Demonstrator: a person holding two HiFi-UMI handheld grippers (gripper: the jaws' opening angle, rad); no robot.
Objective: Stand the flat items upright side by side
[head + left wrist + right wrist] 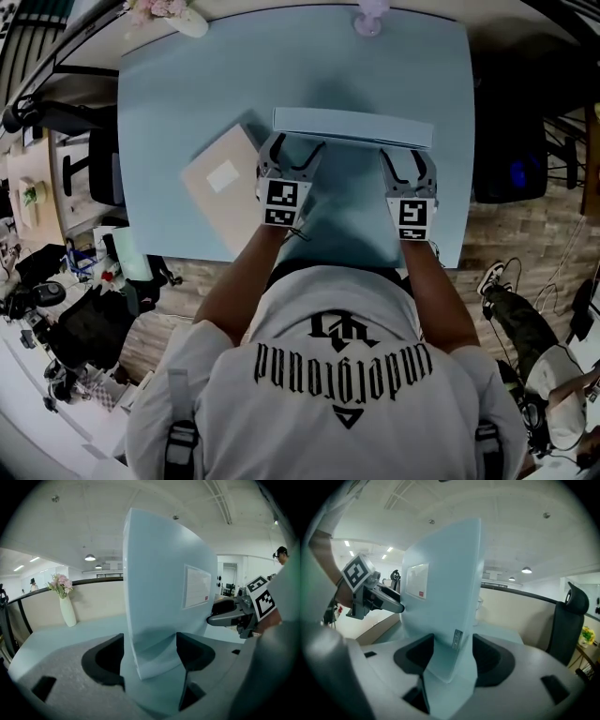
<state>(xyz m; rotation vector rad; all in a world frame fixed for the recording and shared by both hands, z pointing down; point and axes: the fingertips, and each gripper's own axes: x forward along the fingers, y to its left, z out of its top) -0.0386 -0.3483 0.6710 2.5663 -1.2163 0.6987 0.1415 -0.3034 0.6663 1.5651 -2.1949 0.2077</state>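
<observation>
The blue box point(352, 127) stood upright on its long edge near the middle of the table point(169, 84), its white label point(197, 587) facing the person. It appeared to balance without help.

The left gripper point(292, 150) straddled one end of the box and the right gripper point(408, 161) the other. In the left gripper view, the jaws of the left gripper point(150, 656) stood wide apart with the box's lower corner between them, the pads not seen pressing on it. The right gripper view showed the same at the far end. The jaws of the right gripper point(452, 658) were spread on either side of the blue box point(445, 588), with no firm grip evident.

Just to the left, a tan box point(225, 183) lay flat on the table at an angle, near the left gripper but apart from the blue box.

By this reading, the task was about half done, with one flat item up and one to go. What remained was to draw both grippers clear without tipping the blue box, then to raise the tan box and set it on edge beside the first.
</observation>
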